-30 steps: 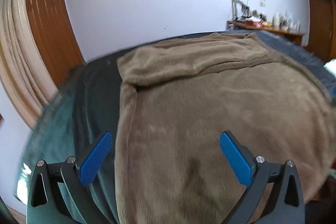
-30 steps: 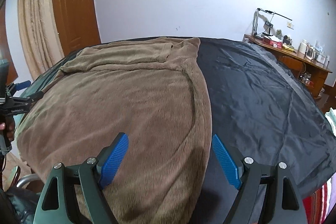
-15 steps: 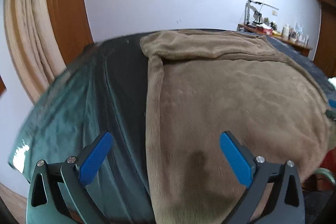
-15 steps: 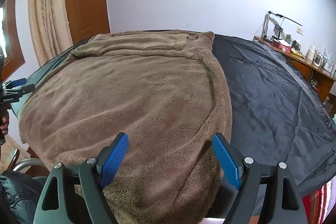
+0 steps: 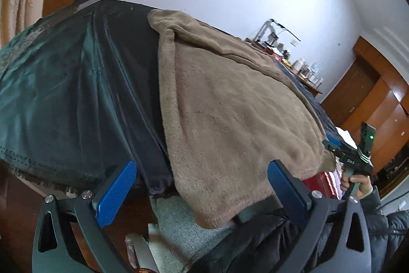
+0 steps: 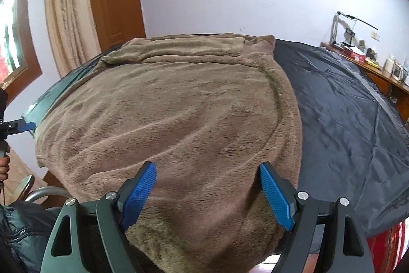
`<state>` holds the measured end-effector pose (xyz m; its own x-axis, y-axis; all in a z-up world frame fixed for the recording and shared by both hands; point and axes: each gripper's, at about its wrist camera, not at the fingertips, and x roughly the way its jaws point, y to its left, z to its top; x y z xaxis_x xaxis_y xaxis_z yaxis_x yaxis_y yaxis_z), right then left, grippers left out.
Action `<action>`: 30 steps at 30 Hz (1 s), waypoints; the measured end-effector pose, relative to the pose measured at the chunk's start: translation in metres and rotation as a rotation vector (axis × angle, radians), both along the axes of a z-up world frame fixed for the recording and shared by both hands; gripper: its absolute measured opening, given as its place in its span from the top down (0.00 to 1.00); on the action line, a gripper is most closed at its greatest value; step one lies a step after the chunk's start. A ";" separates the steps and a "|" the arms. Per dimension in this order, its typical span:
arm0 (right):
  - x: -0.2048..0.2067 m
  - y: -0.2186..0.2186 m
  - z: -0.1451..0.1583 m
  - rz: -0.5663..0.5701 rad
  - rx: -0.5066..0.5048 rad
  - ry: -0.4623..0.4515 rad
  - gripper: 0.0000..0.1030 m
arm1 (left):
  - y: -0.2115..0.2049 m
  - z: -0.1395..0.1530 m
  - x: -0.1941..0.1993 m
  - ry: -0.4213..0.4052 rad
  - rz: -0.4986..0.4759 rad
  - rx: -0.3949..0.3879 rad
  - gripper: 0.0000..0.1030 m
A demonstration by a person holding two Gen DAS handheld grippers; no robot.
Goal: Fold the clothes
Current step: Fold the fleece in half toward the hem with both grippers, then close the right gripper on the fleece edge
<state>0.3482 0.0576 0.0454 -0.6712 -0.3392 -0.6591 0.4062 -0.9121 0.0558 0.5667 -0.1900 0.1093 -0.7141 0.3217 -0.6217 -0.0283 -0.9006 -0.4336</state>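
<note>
left gripper point(image 5: 202, 189): blue ribbed pads spread wide, empty, at garment's near-left corner | brown fleece garment point(image 6: 179, 124): plush, rumpled (top edge folded over), flat on slick dark bedcover point(image 6: 345, 119) | right gripper point(image 6: 208, 192): jaws wide, empty, over garment's near hem

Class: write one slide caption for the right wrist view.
Open right claw poised over a brown fleece garment on dark bedcover.

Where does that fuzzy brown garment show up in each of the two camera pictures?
Left wrist view: the brown garment fills the centre and right, hanging off the near edge.
Right wrist view: it covers the centre and left, with dark cloth to its right.
Shared landmark: the cluttered wooden desk against the white wall.
</note>
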 end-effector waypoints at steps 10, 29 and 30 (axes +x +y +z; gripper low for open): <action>0.002 -0.002 -0.002 0.019 -0.037 -0.007 0.18 | 0.024 -0.001 -0.011 0.031 -0.105 0.005 0.00; 0.001 0.047 0.004 -0.088 -0.132 -0.017 0.18 | 0.024 -0.003 -0.017 0.035 -0.127 0.093 0.00; 0.001 0.051 0.002 -0.096 -0.134 -0.025 0.18 | 0.024 -0.003 -0.017 0.035 -0.127 0.093 0.00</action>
